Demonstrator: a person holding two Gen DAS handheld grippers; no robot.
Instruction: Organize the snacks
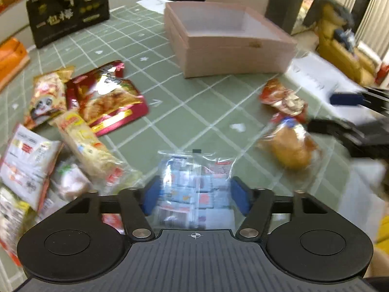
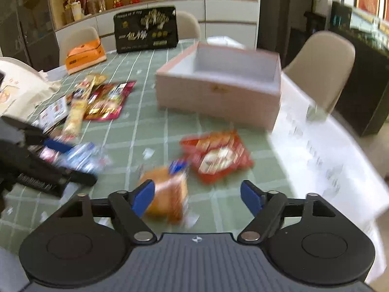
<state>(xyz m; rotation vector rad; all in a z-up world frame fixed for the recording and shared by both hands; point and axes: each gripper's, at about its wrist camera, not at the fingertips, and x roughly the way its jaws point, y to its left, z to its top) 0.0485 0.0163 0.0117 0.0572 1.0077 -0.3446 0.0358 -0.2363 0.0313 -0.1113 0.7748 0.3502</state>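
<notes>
Pink box (image 2: 218, 97), inside hidden, snacks (image 1: 107, 97) outside

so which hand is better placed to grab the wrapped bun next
Right. The right gripper stands open with the wrapped bun lying between its fingers, against its left one. The left gripper is open around the clear bag of small packets, well away from the bun.

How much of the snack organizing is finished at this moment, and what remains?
Nothing looks done: the pink box shows no snacks inside. In hand: the left hand-held gripper is open around a clear bag of small packets; the right hand-held gripper is open by a wrapped bun. Left: the red packet and the pile.
</notes>
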